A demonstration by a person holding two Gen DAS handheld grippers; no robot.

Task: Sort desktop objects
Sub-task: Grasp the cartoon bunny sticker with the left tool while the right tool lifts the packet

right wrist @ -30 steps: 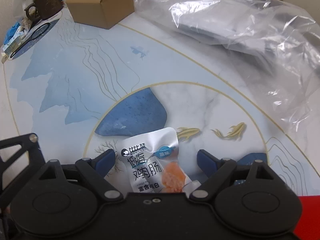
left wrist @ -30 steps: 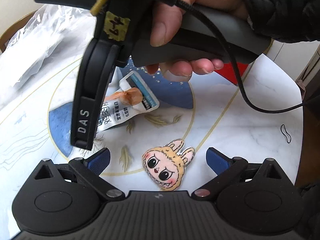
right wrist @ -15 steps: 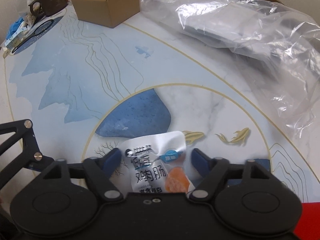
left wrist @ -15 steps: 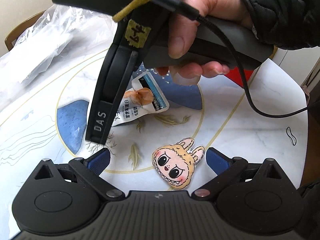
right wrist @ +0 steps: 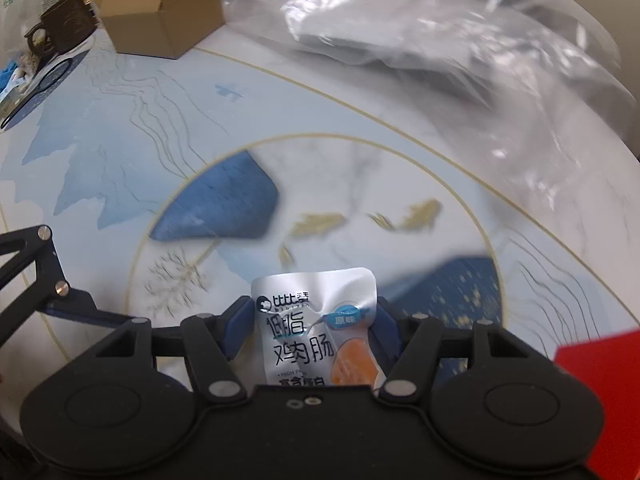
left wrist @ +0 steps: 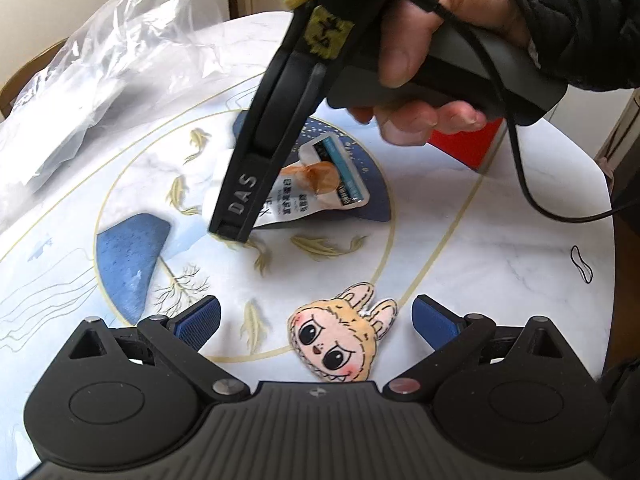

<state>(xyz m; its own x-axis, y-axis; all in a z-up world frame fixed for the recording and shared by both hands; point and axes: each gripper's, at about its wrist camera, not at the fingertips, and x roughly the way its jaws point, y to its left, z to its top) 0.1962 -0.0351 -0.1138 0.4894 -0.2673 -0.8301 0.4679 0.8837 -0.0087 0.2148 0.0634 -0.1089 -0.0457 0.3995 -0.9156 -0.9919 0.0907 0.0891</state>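
Observation:
A white snack pouch (right wrist: 304, 336) with an orange sausage picture sits between the blue pads of my right gripper (right wrist: 312, 320). The jaws are closing and both pads touch the pouch's sides. From the left wrist view, a hand in a black sleeve holds that gripper, its black finger (left wrist: 252, 184) crossing the pouch (left wrist: 320, 184) above the round printed table (left wrist: 500, 260). A plush cartoon face with rabbit ears (left wrist: 340, 344) lies flat near the front. My left gripper (left wrist: 316, 314) hovers open over the plush, its pads well apart on either side.
A crumpled clear plastic bag (right wrist: 440, 40) covers the far side of the table. A cardboard box (right wrist: 160, 12) and a dark mug (right wrist: 60, 24) stand at the far left. A red object (right wrist: 600, 380) lies beside the pouch. The right gripper's black cable (left wrist: 520, 184) trails to the table edge.
The right gripper's jaws have narrowed from wide apart onto the pouch's sides. In the left wrist view that gripper and the pouch have shifted right and away. The plush stays put.

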